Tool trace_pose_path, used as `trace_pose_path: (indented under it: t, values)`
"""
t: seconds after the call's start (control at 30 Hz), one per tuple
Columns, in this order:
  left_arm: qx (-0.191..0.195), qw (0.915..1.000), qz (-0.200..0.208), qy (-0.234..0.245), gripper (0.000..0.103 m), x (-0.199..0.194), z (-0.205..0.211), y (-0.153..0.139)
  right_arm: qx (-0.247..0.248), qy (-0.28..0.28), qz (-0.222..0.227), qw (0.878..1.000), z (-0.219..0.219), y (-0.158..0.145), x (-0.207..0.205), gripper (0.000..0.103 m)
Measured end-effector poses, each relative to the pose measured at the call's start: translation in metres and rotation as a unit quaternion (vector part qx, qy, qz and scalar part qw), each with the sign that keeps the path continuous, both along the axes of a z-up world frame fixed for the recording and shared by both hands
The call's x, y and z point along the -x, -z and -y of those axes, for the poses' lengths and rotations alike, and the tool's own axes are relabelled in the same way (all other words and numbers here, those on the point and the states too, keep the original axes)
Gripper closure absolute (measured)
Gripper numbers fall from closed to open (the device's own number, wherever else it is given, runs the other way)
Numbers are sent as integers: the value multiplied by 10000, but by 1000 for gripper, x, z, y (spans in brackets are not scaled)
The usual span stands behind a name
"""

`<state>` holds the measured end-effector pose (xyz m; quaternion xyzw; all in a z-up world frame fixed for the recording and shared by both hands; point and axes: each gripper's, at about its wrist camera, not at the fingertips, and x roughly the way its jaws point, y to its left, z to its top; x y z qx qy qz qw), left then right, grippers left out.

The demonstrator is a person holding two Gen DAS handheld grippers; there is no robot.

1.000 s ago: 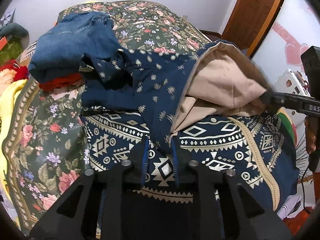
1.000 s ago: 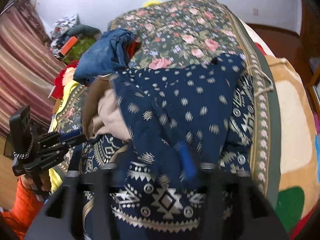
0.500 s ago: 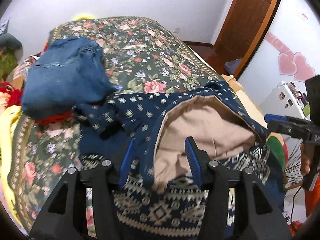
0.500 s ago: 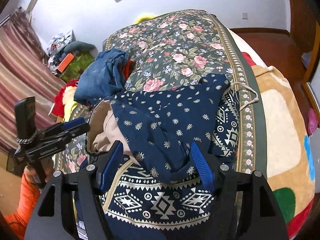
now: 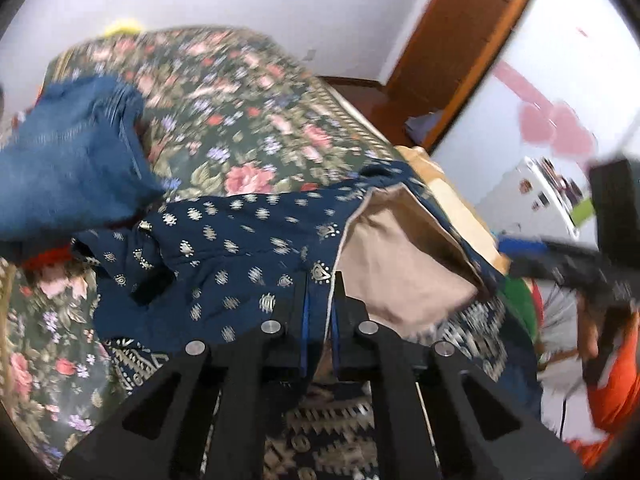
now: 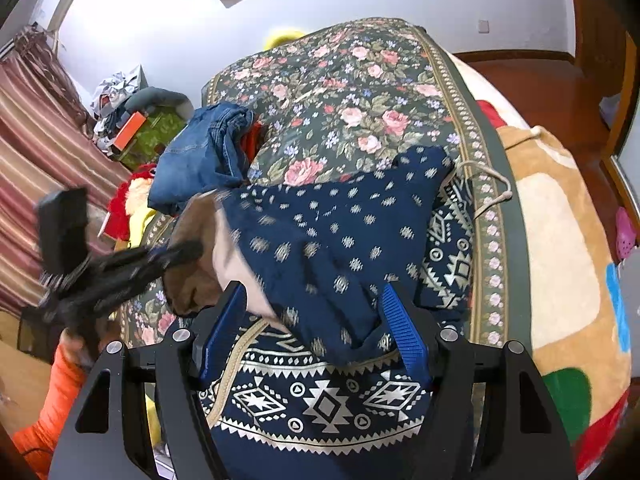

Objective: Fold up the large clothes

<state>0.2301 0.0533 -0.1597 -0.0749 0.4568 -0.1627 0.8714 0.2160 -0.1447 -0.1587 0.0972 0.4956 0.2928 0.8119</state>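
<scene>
A large navy garment (image 5: pixel 240 248) with pale motifs and a tan lining (image 5: pixel 392 264) lies bunched on the floral bedspread (image 5: pixel 240 112). My left gripper (image 5: pixel 320 280) is shut on the garment's edge, where the navy cloth meets the lining, and holds that flap up. In the right wrist view the left gripper (image 6: pixel 188 250) shows blurred at the left, pinching the same flap. The right gripper (image 6: pixel 312 308) stands open over a fold of the navy garment (image 6: pixel 340 232); cloth lies between its blue pads (image 6: pixel 400 328) without being pinched. It also shows at the right edge as the right gripper (image 5: pixel 520 246).
Folded blue jeans (image 6: pixel 200 156) lie on something red at the bed's far left. A tan patterned blanket (image 6: pixel 560 220) covers the bed's right side. Striped curtains (image 6: pixel 40 140) and clutter stand on the left, a wooden door (image 5: pixel 460 40) on the right. An orange sleeve (image 6: pixel 44 420) is at the lower left.
Half a second ago the left jaws stood apart over the lining's edge; now they are closed on it and the flap is lifted. The right gripper has pulled back slightly and stays open.
</scene>
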Motion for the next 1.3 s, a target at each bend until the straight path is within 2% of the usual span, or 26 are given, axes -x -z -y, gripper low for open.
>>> trace_pose_path:
  t: [0.1, 0.2, 0.37, 0.5, 0.6, 0.67, 0.73, 0.77, 0.83, 1.0, 1.17, 1.3]
  values:
    - [-151, 9993, 204, 271, 96, 25, 10, -11, -109, 73, 32, 9999, 1, -5, -4, 36]
    - [-171, 9986, 214, 447, 96, 48, 14, -9, -209, 93, 50, 9997, -6, -9, -6, 36]
    - [-404, 9978, -143, 512, 96, 77, 17, 13, -172, -139, -56, 9997, -29, -2, -1, 36]
    - [-475, 9975, -305, 417, 96, 100, 13, 24, 111, -451, -201, 9987, -49, 21, 12, 36]
    - [-465, 9976, -460, 214, 83, 110, 3, 30, 333, -527, -354, 9974, -55, 42, 20, 36]
    - [-383, 9977, -557, 26, 68, 116, -4, 32, 419, -535, -443, 9967, -54, 56, 25, 36]
    - [-302, 9977, -600, -126, 66, 122, -12, 33, 439, -537, -390, 9968, -52, 60, 30, 36]
    - [-362, 9973, -605, -219, 52, 124, -14, 33, 455, -545, -346, 9969, -52, 59, 32, 36]
    - [-606, 9951, -570, -539, 40, 128, -20, 32, 521, -571, -320, 9965, -51, 55, 33, 36]
    - [-538, 9917, -653, -967, 39, 131, -46, 34, 414, -474, -355, 9974, -41, 42, 28, 36]
    - [-353, 9880, -724, -1320, 37, 119, -70, 29, 233, -117, -257, 9993, -23, 27, 16, 36]
    - [-580, 9859, -362, -1525, 37, 106, -87, 4, 190, 268, -189, 9993, -2, 20, 3, 35]
